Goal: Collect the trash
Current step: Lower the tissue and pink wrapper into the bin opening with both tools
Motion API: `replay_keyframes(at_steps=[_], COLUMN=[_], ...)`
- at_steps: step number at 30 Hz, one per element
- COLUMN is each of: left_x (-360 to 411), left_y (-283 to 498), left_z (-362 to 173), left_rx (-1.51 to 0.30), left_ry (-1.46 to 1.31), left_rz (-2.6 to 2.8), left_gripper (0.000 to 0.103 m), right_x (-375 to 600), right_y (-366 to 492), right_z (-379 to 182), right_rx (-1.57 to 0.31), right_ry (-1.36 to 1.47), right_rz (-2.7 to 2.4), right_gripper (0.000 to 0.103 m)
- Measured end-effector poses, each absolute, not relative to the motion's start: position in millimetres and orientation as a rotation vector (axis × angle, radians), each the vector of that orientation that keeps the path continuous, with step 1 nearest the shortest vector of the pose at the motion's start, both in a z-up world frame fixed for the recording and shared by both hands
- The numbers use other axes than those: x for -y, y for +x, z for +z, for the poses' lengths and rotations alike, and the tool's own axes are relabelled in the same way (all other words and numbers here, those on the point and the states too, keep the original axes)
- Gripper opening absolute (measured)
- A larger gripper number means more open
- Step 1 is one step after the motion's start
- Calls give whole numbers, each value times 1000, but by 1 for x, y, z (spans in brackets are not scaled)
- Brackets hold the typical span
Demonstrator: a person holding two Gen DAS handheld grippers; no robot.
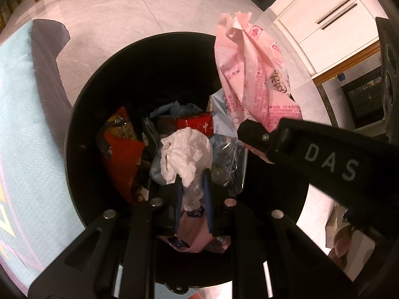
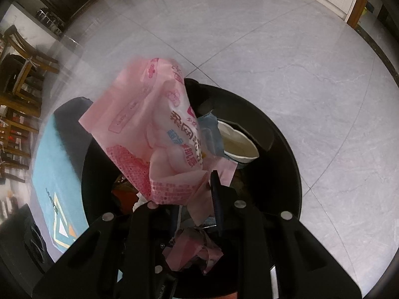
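Note:
A black round trash bin (image 1: 82,114) stands open below both grippers and holds several pieces of trash. My left gripper (image 1: 192,177) hangs over the bin, shut on a crumpled white tissue (image 1: 185,154) that bulges out past its blue pads. In from the right comes my right gripper (image 1: 264,137), shut on a pink printed plastic wrapper (image 1: 249,74) that sticks up over the bin's rim. In the right wrist view the same pink wrapper (image 2: 154,129) fills the space ahead of the right gripper (image 2: 194,191), above the bin (image 2: 286,154).
Inside the bin lie a red snack packet (image 1: 119,154), a red box (image 1: 197,122), clear plastic (image 1: 229,164) and a white paper cup (image 2: 239,144). A light blue mat (image 1: 25,124) lies left of the bin. Grey tiled floor (image 2: 299,62) surrounds it; white cabinets (image 1: 324,17) stand beyond.

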State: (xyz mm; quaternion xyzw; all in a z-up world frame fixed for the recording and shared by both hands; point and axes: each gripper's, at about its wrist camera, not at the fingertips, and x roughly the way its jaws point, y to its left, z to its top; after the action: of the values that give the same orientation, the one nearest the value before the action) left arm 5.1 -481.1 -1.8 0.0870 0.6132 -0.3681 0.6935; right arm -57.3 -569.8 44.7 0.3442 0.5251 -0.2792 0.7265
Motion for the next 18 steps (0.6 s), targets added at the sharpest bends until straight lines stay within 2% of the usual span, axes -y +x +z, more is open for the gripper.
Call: replay_keyframes(at_steps=[18], left_x=[483], left_y=[6], left_z=[-5], left_rx=[-1369], left_ry=[195], left_rz=[-815], left_gripper=[19], right_x=[571], right_y=[-58], right_z=[38], right_rx=[-1191], right_ry=[746], right_rz=[-643], right_gripper=[24])
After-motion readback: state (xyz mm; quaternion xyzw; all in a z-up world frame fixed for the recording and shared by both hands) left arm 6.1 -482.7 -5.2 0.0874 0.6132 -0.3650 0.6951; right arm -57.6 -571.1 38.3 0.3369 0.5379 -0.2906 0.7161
